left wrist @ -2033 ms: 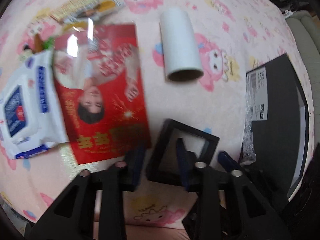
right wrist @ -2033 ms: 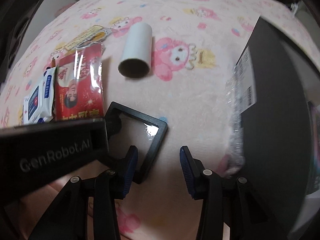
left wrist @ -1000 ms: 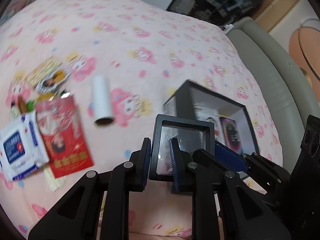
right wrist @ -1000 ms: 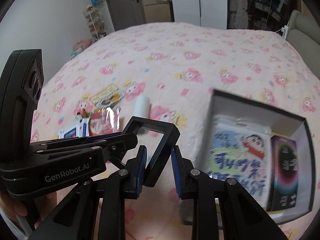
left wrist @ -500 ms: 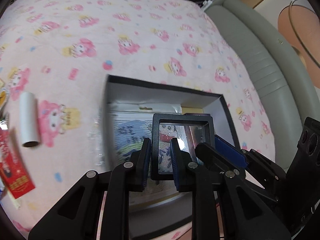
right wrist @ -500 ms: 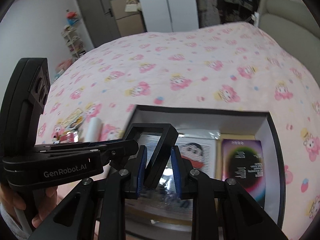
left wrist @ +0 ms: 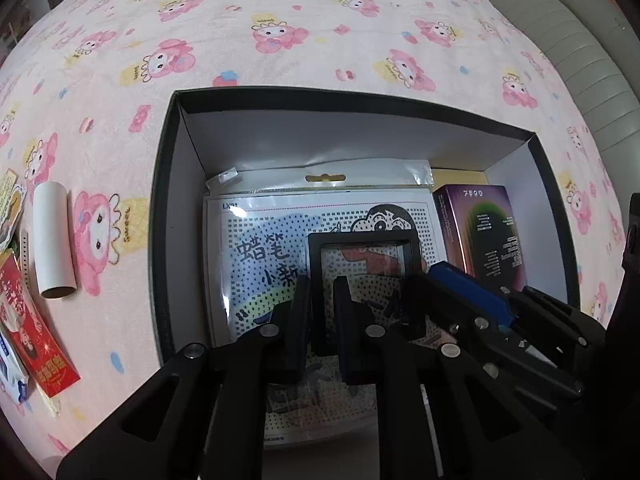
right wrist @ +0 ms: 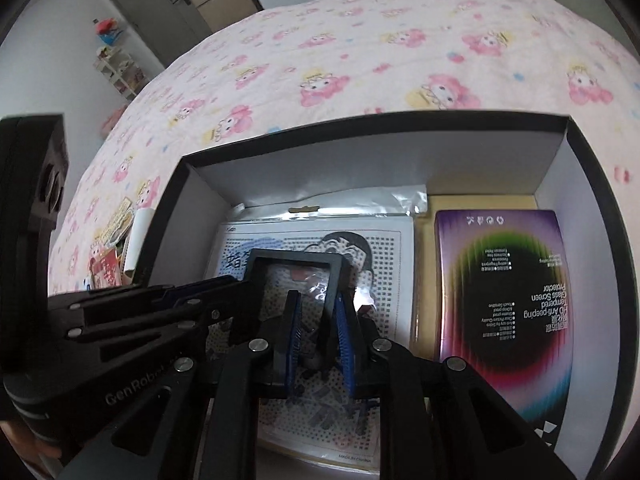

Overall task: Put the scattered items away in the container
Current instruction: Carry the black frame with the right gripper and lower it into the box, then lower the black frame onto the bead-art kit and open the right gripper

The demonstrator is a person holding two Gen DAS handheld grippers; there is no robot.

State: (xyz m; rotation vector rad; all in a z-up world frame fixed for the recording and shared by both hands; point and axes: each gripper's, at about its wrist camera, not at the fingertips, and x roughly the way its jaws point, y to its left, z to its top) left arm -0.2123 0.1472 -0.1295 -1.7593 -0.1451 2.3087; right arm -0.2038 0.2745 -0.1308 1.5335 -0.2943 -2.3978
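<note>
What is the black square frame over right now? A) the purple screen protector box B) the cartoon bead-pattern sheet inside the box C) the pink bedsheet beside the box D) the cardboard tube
B: both the left claw and the right claw grip the black square frame inside the black box, and the cartoon bead-pattern sheet shows under and through it, with the purple screen protector box off to its right.

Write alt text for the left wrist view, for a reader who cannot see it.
Both tools, left and right, grip a black frame over an open black box holding a cartoon bead kit and a purple package. On the pink bedspread to the left lie a cardboard tube and a red packet.
</note>
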